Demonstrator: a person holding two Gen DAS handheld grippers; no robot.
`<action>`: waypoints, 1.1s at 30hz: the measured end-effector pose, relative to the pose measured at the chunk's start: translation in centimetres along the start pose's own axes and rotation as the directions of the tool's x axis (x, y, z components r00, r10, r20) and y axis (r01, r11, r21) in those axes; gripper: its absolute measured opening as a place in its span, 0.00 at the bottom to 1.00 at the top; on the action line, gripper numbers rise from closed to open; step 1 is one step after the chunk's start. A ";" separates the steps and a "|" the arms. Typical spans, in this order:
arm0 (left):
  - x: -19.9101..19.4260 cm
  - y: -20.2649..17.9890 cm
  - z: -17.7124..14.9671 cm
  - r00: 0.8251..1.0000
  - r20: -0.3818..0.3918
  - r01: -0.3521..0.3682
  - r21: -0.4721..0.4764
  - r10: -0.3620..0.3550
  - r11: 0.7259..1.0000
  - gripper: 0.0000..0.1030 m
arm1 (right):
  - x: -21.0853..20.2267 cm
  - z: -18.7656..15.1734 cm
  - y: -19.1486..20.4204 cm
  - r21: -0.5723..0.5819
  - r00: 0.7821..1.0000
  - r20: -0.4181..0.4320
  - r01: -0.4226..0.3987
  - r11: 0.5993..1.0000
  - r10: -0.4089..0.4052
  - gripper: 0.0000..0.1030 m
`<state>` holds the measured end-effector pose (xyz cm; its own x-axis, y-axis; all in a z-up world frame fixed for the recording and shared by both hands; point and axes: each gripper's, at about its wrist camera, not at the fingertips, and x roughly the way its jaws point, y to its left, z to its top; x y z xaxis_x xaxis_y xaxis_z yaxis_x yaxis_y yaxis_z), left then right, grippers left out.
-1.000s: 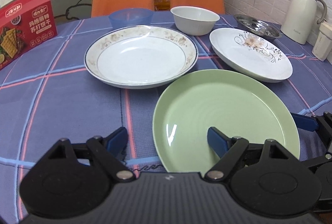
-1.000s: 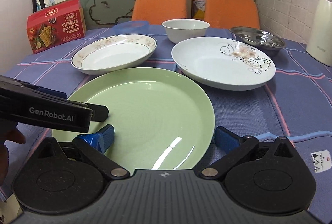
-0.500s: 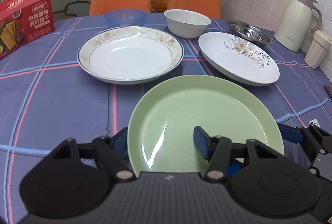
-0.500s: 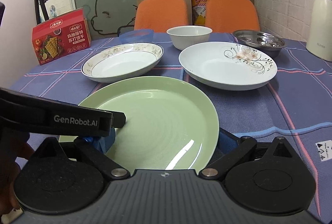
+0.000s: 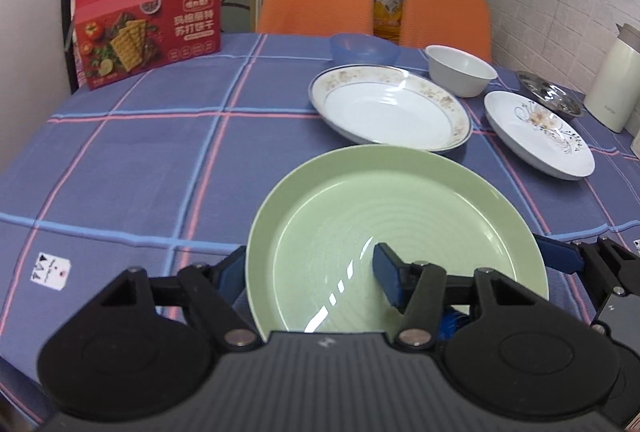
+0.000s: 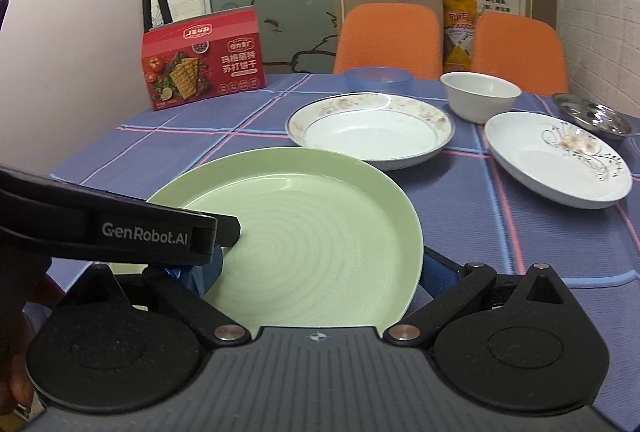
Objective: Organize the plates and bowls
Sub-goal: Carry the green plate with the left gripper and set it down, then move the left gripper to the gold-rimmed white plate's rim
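A ridged plate [image 5: 400,232] sits nearest the front edge of the desk [image 5: 140,160], between the left tool [image 5: 310,274] and the right tool [image 6: 320,268]. Behind it lies a rimmed plate [image 5: 390,108], with a flower-patterned plate [image 5: 538,130] to its right. Toward the far edge stand two bowls [image 5: 362,49] [image 5: 460,70], a metal dish [image 5: 548,98] at far right and a cracker box [image 5: 146,24] at the far left corner.

Both tools [image 6: 320,266] grip the tilted green plate [image 6: 312,228] above the tablecloth [image 6: 500,228]
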<state>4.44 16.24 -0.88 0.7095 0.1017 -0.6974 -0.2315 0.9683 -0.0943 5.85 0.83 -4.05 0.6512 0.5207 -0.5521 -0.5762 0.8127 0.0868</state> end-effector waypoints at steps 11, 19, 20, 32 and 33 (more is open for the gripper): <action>3.4 1.1 0.3 1.000 0.000 0.022 0.007 -0.022 1.000 0.69 | 2.7 -0.3 0.9 -0.024 0.998 -0.051 0.032 0.999 -0.033 0.88; 2.2 4.0 2.0 0.996 0.050 0.083 -0.084 -0.079 0.993 0.90 | 0.1 1.8 -3.0 0.062 0.999 -0.009 0.052 0.997 -0.051 0.86; 2.2 4.2 2.5 0.996 0.060 0.073 -0.086 -0.068 0.994 0.90 | -0.2 2.2 -3.7 0.080 0.998 0.000 0.067 0.995 -0.067 0.86; 4.8 3.0 6.6 0.998 0.064 -0.014 0.007 0.013 1.000 0.96 | 2.4 3.6 -6.2 0.124 0.997 -0.041 0.068 0.990 -0.064 0.86; 4.9 2.9 6.8 0.998 0.064 -0.014 0.013 0.013 1.000 0.96 | 2.6 3.9 -6.3 0.123 0.997 -0.040 0.070 0.990 -0.065 0.86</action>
<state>11.77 21.05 0.25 0.7475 0.1289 -0.6516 -0.2330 0.9695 -0.0755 13.15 -1.93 -2.82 0.6669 0.4557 -0.5896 -0.4644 0.8729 0.1495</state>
